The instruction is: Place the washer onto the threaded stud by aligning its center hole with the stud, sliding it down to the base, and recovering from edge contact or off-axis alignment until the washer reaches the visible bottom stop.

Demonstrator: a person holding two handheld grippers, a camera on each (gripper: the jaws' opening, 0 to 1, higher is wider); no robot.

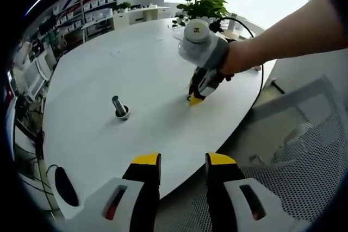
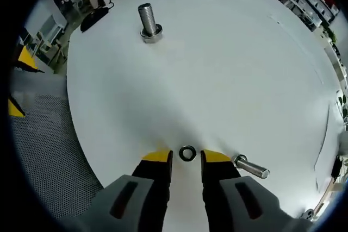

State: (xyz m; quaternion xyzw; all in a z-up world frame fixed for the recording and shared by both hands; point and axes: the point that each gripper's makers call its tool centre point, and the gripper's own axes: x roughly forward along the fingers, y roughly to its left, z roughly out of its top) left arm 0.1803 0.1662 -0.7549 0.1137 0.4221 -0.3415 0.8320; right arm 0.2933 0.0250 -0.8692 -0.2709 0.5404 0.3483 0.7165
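Right gripper view: washer lies flat on the white table, low centre of frame, just ahead of the right gripper, between its yellow tips. Jaws narrowly parted, holding nothing. Stud stands upright at upper left, well apart from the washer. A loose bolt lies on its side at lower right, just beside the right jaw.

Left gripper view: left gripper at bottom, jaws parted, empty, hanging near the table edge; stud left of centre.

Judgement: washer is thin, rigid, light, smooth metal, likely to skid. Pinch across its outer rim, keeping the hole free.
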